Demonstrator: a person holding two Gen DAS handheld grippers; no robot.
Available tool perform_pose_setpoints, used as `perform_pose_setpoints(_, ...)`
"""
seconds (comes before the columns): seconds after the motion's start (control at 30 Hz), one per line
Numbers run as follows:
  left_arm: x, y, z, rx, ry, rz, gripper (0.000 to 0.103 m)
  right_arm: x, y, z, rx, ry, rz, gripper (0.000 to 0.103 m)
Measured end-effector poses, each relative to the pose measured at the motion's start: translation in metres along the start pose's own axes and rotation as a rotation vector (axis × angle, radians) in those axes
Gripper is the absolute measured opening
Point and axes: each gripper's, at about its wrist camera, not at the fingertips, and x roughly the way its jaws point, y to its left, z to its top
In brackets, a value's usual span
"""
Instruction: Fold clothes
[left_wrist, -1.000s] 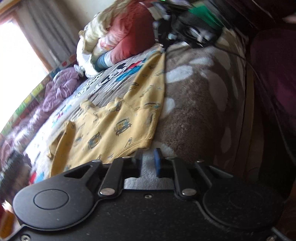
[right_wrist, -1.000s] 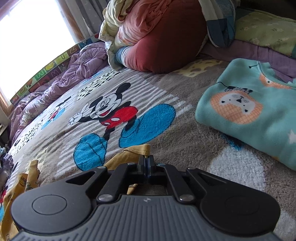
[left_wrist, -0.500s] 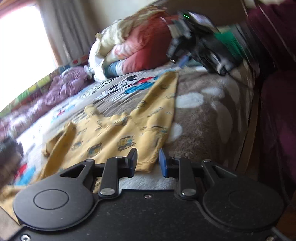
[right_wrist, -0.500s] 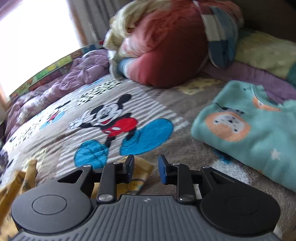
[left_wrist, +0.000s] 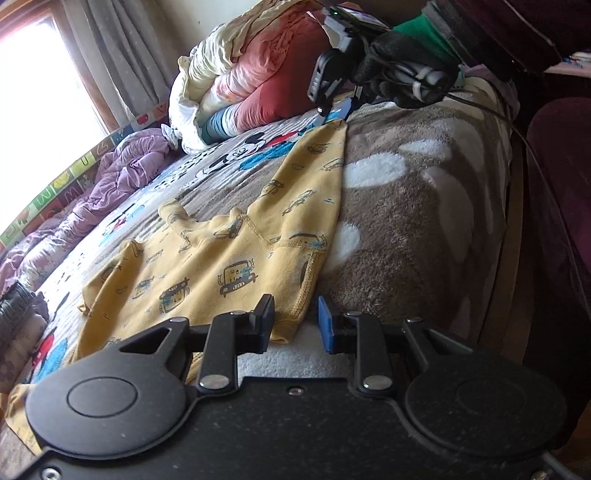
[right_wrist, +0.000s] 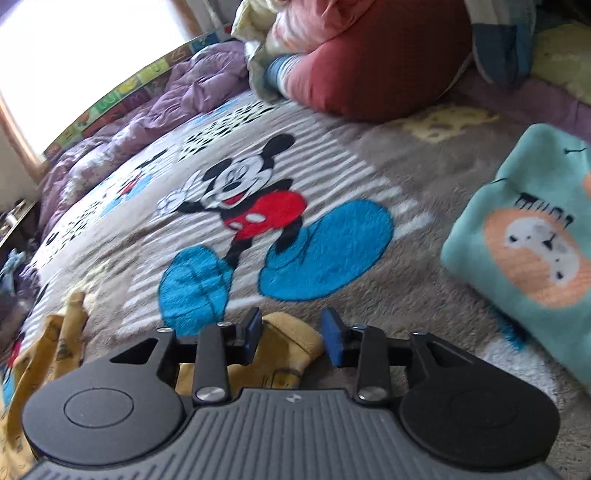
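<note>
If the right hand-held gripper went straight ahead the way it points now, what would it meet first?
Probably the cuff of the yellow garment, which lies between the open fingers of the right hand-held gripper. Beyond it is the Mickey Mouse blanket. Depth is hard to judge in this view.

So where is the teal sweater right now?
Only the right wrist view shows the teal sweater: folded at the right edge on the Mickey blanket, right of the yellow garment.

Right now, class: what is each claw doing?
Left claw: open, holding nothing, at the yellow garment hem.
Right claw: open, holding nothing.
</note>
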Motion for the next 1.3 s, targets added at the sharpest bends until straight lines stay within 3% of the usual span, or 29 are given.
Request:
perform_pose_setpoints(0.03,0.000,0.001,0.000,-0.006,0.001,-0.002,0.024,-0.002,0.001,0.000,-0.011,-0.002,0.019,0.013)
perform_pose_setpoints(0.17,0.002,0.000,0.002,-0.006,0.004,-0.003,0.024,-0.035,0.002,0.001,-0.038,-0.167,0.249,0.010)
perform_pose_setpoints(0.23,0.002,0.001,0.002,-0.010,0.005,-0.006,0.024,-0.042,0.003,-0.003,-0.112,-0.181,0.176,0.013)
perform_pose_setpoints(0.27,0.002,0.001,0.002,-0.010,0.006,-0.006,0.024,-0.032,0.002,-0.006,-0.145,-0.106,0.083,0.016)
perform_pose_setpoints(0.33,0.002,0.001,0.002,-0.010,0.006,-0.006,0.024,-0.025,-0.004,-0.011,-0.153,-0.042,0.024,0.018)
perform_pose_setpoints(0.43,0.003,0.001,0.003,-0.010,0.007,-0.003,0.024,-0.030,-0.008,-0.010,-0.115,-0.066,0.029,0.029)
perform_pose_setpoints(0.53,0.002,0.001,0.002,-0.014,0.008,-0.005,0.024,-0.031,-0.006,-0.003,-0.116,-0.076,0.050,0.030)
perform_pose_setpoints(0.8,0.004,0.002,0.002,-0.018,0.009,-0.007,0.024,0.001,0.031,0.002,-0.330,0.018,0.027,0.033)
perform_pose_setpoints(0.87,0.004,0.003,0.002,-0.021,0.008,-0.009,0.024,0.008,0.035,0.000,-0.355,0.044,0.043,0.026)
perform_pose_setpoints(0.9,0.004,0.003,0.002,-0.024,0.008,-0.011,0.024,0.009,0.039,-0.001,-0.383,0.045,0.041,0.009)
perform_pose_setpoints(1.03,0.004,0.007,0.002,-0.057,0.014,-0.026,0.024,-0.006,0.046,0.006,-0.388,-0.081,0.031,0.009)
perform_pose_setpoints(1.1,0.005,0.009,0.002,-0.076,0.017,-0.035,0.024,-0.005,0.048,0.010,-0.395,-0.100,0.020,0.009)
perform_pose_setpoints(1.27,0.006,0.010,0.002,-0.082,0.018,-0.043,0.024,0.013,0.061,0.007,-0.482,-0.058,-0.058,0.011)
perform_pose_setpoints(1.3,0.006,0.010,0.002,-0.082,0.019,-0.043,0.024,0.014,0.061,0.006,-0.477,-0.062,-0.075,0.016)
